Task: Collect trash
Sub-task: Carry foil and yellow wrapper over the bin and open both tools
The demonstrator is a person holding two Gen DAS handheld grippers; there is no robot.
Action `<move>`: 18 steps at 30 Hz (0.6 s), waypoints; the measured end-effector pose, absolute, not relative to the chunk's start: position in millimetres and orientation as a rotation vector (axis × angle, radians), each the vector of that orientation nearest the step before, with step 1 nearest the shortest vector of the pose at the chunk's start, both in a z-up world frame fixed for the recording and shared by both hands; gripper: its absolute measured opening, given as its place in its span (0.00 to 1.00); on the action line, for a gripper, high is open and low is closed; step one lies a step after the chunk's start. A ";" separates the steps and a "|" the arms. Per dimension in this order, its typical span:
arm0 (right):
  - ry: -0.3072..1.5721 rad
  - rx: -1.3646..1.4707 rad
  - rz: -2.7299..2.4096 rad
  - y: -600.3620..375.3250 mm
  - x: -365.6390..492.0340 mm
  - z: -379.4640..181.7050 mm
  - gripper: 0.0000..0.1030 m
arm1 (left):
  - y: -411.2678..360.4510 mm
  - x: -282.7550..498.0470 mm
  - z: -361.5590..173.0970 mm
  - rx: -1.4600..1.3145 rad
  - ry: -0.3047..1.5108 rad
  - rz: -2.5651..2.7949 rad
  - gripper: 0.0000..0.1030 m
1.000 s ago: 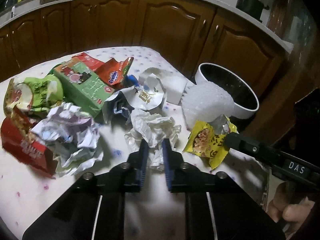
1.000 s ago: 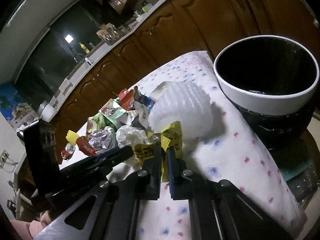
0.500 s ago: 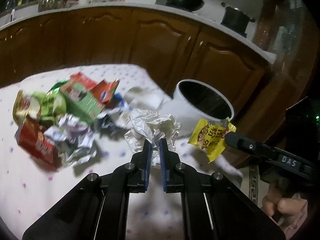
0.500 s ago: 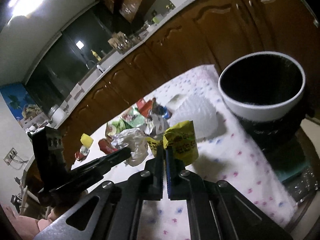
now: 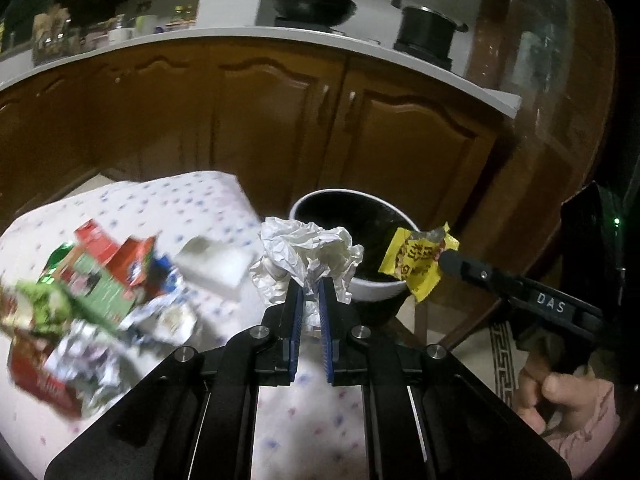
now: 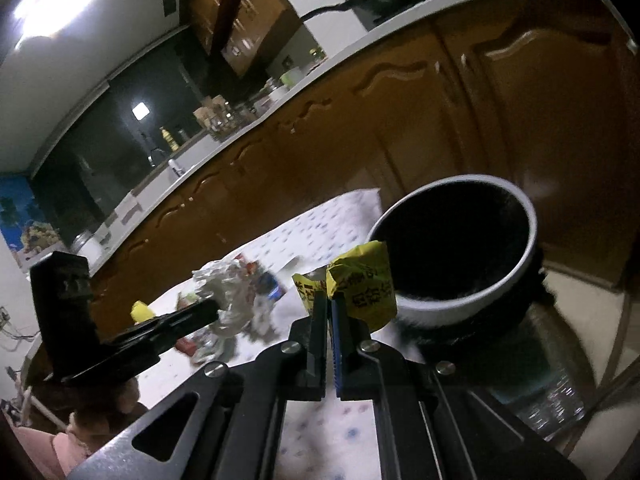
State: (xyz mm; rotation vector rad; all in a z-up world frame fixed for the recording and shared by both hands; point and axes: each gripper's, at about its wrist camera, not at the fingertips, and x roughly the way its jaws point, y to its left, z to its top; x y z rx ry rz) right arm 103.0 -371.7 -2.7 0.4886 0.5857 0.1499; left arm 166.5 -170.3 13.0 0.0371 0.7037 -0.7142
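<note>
Kitchen bkgd: brown cabinet fronts under a pale counter, dotted tablecloth (image 5: 192, 196) on table at lower left.

L gripper (image 5: 310, 286) fingers nearly closed, pinching a crumpled white paper wad (image 5: 308, 252), held up in the air just in front of the bin (image 5: 394, 286) rim. R gripper (image 6: 329, 300) fingers pressed almost together on a yellow snack wrapper (image 6: 366, 284), held up beside the bin's near rim.

Step in hand, as I judge it: carry both pieces over the bin mouth & let go. To do well: get each piece fully past the white rim before spreading fingers; the wad is wide & light, could catch the rim or drift back to the cloth. Wrapper hangs off to one side of the fingertips, so aim by the wrapper, not the tips. Keep the 2 grippers apart over the opening.

Count: 2 grippers, 2 pcs held, 1 bin. Still on cloth: 1 white foam-like block (image 5: 212, 264), 1 green carton (image 5: 96, 288), pile of red/green/silver wrappers (image 5: 60, 340), too blurred to count. Also 1 wok (image 5: 312, 2), 1 pot (image 5: 426, 28) on counter.
</note>
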 end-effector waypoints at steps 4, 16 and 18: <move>0.591 0.467 0.115 -391.5 114.9 -0.4 0.02 | -201.1 182.2 16.3 0.067 0.724 -0.734 0.07; 0.647 0.441 0.047 -431.5 153.0 -9.8 0.02 | -270.5 227.0 -9.3 0.114 0.839 -0.752 0.07; 0.665 0.436 0.048 -433.0 158.5 -13.4 0.02 | -278.5 235.1 -15.7 0.117 0.869 -0.747 0.07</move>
